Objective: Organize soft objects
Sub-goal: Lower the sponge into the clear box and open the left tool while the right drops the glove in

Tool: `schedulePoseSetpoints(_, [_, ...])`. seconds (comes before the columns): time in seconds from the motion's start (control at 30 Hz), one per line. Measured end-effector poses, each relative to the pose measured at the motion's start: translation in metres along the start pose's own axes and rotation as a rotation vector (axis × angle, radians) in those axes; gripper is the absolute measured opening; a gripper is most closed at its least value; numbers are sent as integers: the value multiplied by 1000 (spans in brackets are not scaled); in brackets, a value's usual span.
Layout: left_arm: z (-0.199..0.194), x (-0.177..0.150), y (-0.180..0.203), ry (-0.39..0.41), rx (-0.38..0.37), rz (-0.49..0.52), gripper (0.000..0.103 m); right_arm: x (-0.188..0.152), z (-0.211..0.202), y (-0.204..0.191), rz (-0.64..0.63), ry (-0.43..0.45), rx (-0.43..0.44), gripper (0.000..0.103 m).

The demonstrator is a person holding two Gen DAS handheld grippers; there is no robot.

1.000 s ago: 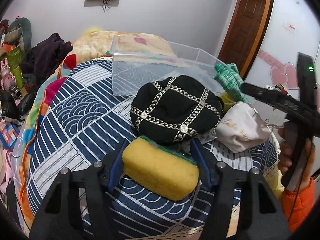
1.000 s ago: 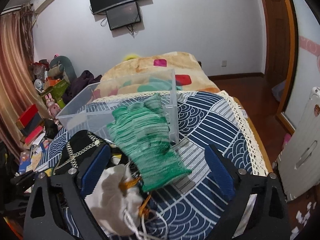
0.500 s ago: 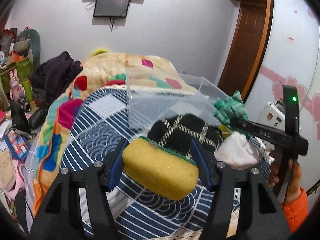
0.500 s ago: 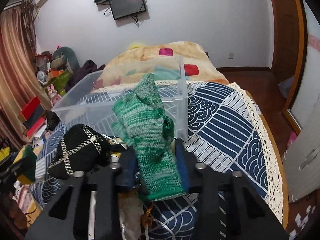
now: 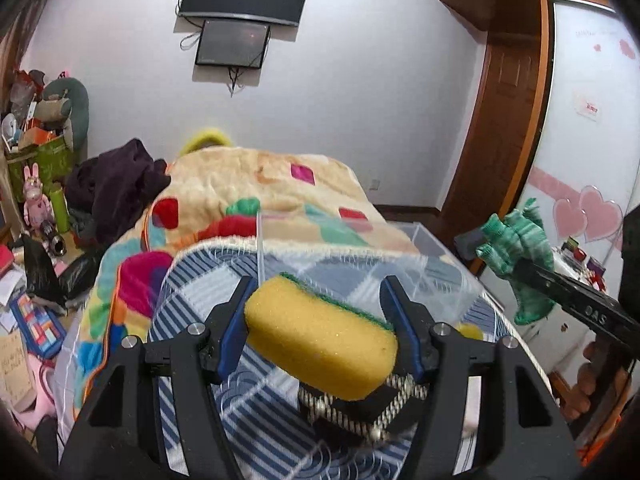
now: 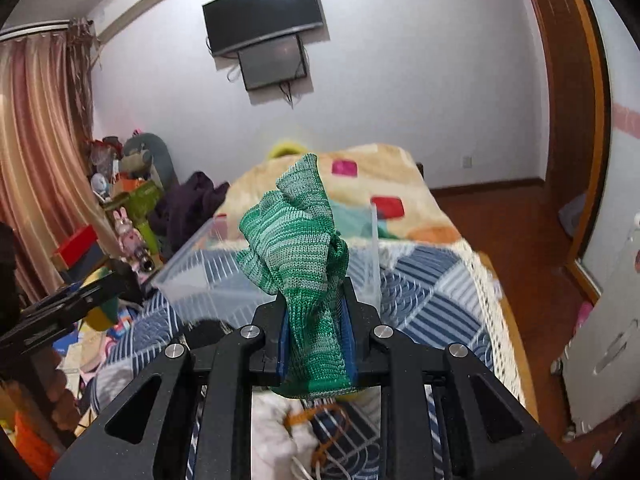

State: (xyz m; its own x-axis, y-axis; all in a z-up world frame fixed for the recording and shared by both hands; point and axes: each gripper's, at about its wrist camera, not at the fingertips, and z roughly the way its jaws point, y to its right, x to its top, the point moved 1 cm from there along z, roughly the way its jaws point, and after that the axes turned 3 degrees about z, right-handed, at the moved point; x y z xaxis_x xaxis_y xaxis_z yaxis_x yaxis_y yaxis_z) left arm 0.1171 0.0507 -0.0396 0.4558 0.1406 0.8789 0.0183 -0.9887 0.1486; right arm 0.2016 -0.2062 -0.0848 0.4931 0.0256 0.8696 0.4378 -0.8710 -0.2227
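Observation:
My left gripper (image 5: 320, 320) is shut on a yellow sponge (image 5: 320, 348) with a green scrub side, held above the bed in front of the clear plastic bin (image 5: 432, 280). A black hat with silver chains (image 5: 360, 412) lies just under the sponge. My right gripper (image 6: 316, 320) is shut on a green knitted glove (image 6: 300, 248), lifted off the bed near the bin (image 6: 208, 280); the glove also shows at the right of the left wrist view (image 5: 516, 244). A white drawstring pouch (image 6: 280, 436) lies below the right gripper.
The bin sits on a blue patterned bedspread (image 5: 192, 304), with a colourful fleece blanket (image 5: 248, 184) behind it. Dark clothes (image 5: 112, 184) and clutter stand at the left of the bed. A wooden door (image 5: 504, 120) and a white cabinet (image 6: 612, 320) are at the right.
Both grippers have risen off the bed and tilted up. The right gripper closed on the green glove and lifted it. The left gripper carried the sponge up toward the bin.

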Motion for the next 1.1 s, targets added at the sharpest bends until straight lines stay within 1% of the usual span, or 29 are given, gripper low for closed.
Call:
schedulePoseSetpoints(0.1, [8, 14, 0, 20, 5, 4, 63, 9, 5, -4, -10, 20, -2, 19])
schedulePoseSetpoints(0.2, [21, 27, -1, 22, 16, 0, 63, 17, 13, -6, -14, 28, 1, 19])
schedulePoseSetpoints(0.3, [36, 34, -2, 4, 24, 1, 63, 25, 26, -7, -15, 25, 5, 19])
schedulePoseSetpoints(0.47, [68, 40, -1, -55, 37, 7, 63, 30, 42, -9, -24, 3, 15, 19])
schedulePoseSetpoints(0.57, [88, 38, 1, -102, 51, 25, 63, 30, 56, -10, -32, -35, 11, 19])
schedulePoseSetpoints(0.67, [106, 36, 3, -149, 43, 32, 63, 26, 74, -11, -44, -91, 1, 19])
schedulePoseSetpoints(0.8, [131, 32, 8, -200, 67, 68, 63, 19, 93, -13, -69, -161, 6, 20])
schedulePoseSetpoints(0.87, [142, 31, 11, -228, 62, 85, 63, 14, 101, -15, -79, -194, 6, 20])
schedulePoseSetpoints(1.03, [158, 23, 17, -287, 48, 118, 63, 7, 113, -12, -89, -260, 6, 20])
schedulePoseSetpoints(1.1, [160, 21, 19, -302, 41, 124, 66, 7, 115, -10, -98, -275, -1, 20])
